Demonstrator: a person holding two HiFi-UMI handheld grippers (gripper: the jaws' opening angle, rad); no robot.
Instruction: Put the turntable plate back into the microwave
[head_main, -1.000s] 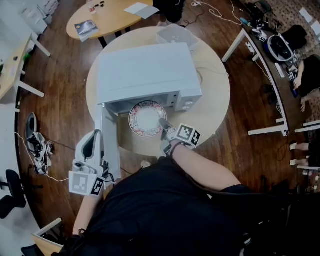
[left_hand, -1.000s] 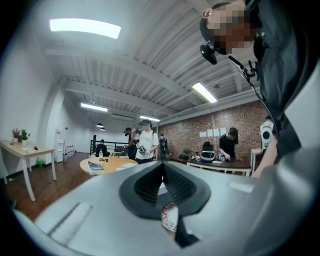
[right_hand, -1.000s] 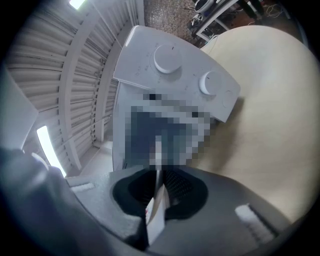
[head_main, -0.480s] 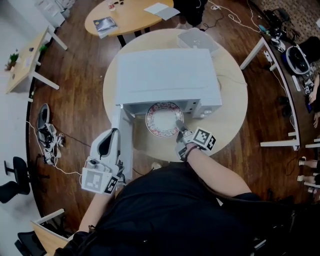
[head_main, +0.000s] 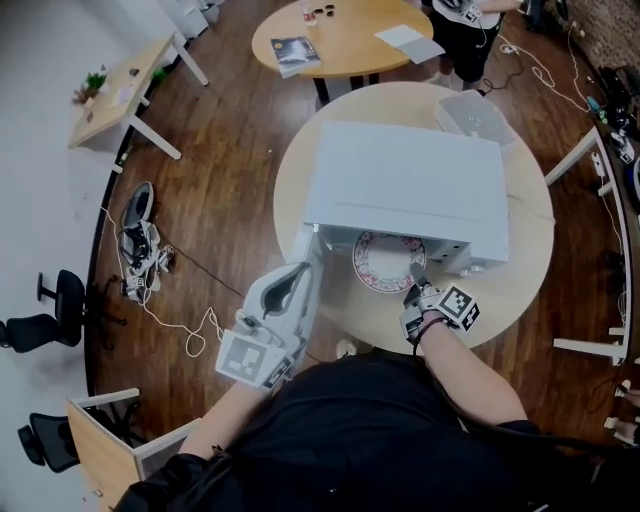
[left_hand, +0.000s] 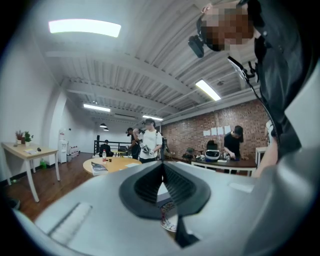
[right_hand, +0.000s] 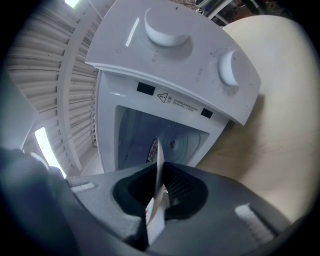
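Note:
The white microwave (head_main: 410, 185) stands on a round wooden table (head_main: 520, 270), its door (head_main: 309, 243) swung open to the left. The turntable plate (head_main: 385, 262), white with a red patterned rim, lies level, its far half under the oven's front edge. My right gripper (head_main: 415, 272) is shut on its near rim. In the right gripper view the plate (right_hand: 159, 160) shows edge-on between the pads, pointing into the open cavity (right_hand: 145, 132) beside the two knobs (right_hand: 165, 25). My left gripper (head_main: 298, 272) hangs shut and empty beside the door; through its jaws (left_hand: 162, 165) a bit of the plate (left_hand: 169, 220) shows.
A clear plastic box (head_main: 472, 115) sits behind the microwave on the table. An oval wooden table (head_main: 340, 35) with a book and papers stands beyond, a person (head_main: 465, 15) next to it. Shoes and a cable (head_main: 140, 245) lie on the floor at left, by office chairs (head_main: 50, 310).
My right gripper has carried the plate forward, so more of it now lies inside the microwave. The left gripper has stayed by the open door. The head view has shifted.

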